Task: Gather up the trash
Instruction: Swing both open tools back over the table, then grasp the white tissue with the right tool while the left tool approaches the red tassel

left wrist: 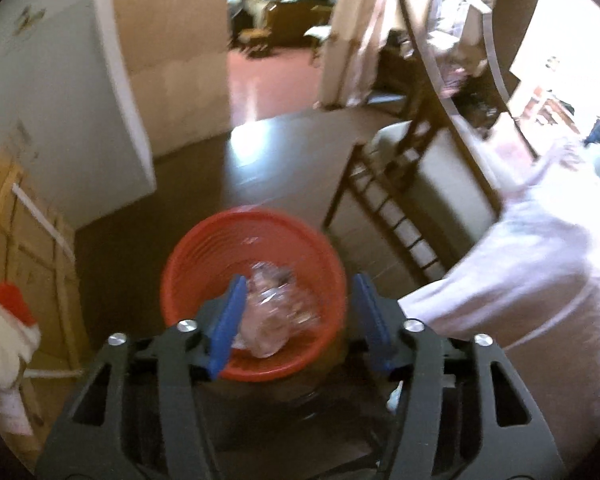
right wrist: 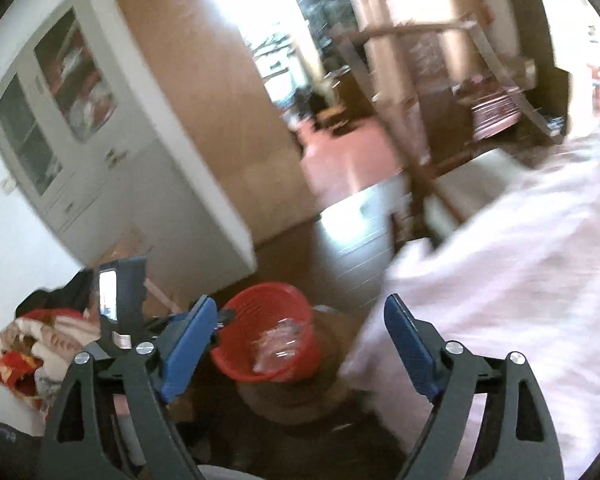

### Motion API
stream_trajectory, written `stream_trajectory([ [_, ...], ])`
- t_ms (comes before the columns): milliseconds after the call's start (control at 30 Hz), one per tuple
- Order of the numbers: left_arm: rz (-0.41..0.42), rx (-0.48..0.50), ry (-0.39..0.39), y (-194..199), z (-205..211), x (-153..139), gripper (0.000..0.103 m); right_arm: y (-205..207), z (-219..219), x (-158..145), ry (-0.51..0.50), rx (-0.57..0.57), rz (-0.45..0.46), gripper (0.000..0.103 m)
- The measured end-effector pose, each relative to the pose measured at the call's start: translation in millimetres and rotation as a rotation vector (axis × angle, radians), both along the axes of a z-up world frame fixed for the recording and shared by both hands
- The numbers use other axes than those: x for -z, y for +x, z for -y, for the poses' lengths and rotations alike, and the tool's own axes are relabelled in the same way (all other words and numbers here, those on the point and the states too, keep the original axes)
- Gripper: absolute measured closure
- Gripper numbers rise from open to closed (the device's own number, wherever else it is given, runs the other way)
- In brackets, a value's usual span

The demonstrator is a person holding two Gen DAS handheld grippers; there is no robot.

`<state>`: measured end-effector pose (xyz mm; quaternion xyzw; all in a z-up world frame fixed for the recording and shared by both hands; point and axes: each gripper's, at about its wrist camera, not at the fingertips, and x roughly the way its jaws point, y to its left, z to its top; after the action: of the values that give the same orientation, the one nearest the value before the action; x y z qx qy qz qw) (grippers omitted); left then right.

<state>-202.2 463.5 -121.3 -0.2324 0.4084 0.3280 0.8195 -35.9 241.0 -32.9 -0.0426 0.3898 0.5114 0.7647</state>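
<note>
Tongs first: at the bottom of the left wrist view the left tongs stand partly open and empty; low in the right wrist view the right tongs gape wide, empty too. Just beyond, lower centre, crumpled clear plastic wrap lies in the round red ribbed plastic basket. It looks feather-light, crackly, slippery, easily squashed; pinch a bunched fold, not a loose edge.

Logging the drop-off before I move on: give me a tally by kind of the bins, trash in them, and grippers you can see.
Red basket: 1
Crumpled clear plastic in the basket: 1 clump; separate pieces cannot be told
Grippers: 2, left gripper and right gripper, both open and empty
Total: 4
</note>
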Motion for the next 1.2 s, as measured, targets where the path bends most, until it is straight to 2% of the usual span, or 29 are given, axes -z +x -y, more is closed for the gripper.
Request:
stream_trajectory([
  [33, 0.014, 0.026, 0.013, 8, 9, -9, 0.04, 6, 20, -8, 0.005, 0.042, 0.023, 0.017],
  [100, 0.041, 0.084, 0.031, 25, 30, -25, 0.028, 17, 56, -19, 0.002, 0.118, 0.058, 0.016],
  [267, 0.097, 0.216, 0.085, 61, 87, -59, 0.02, 49, 155, -30, -0.011, 0.33, 0.09, 0.016],
  [367, 0.119, 0.308, 0.107, 86, 127, -76, 0.018, 65, 221, -30, -0.017, 0.454, 0.102, 0.016],
  [600, 0.156, 0.498, 0.169, 140, 221, -100, 0.015, 82, 332, -22, -0.013, 0.657, 0.094, 0.016],
  [900, 0.165, 0.663, 0.181, 197, 329, -107, 0.014, 90, 421, -8, -0.038, 0.794, 0.085, 0.013],
  [1200, 0.149, 0.774, 0.201, 245, 403, -106, 0.013, 104, 489, 3, -0.083, 0.933, 0.061, 0.012],
])
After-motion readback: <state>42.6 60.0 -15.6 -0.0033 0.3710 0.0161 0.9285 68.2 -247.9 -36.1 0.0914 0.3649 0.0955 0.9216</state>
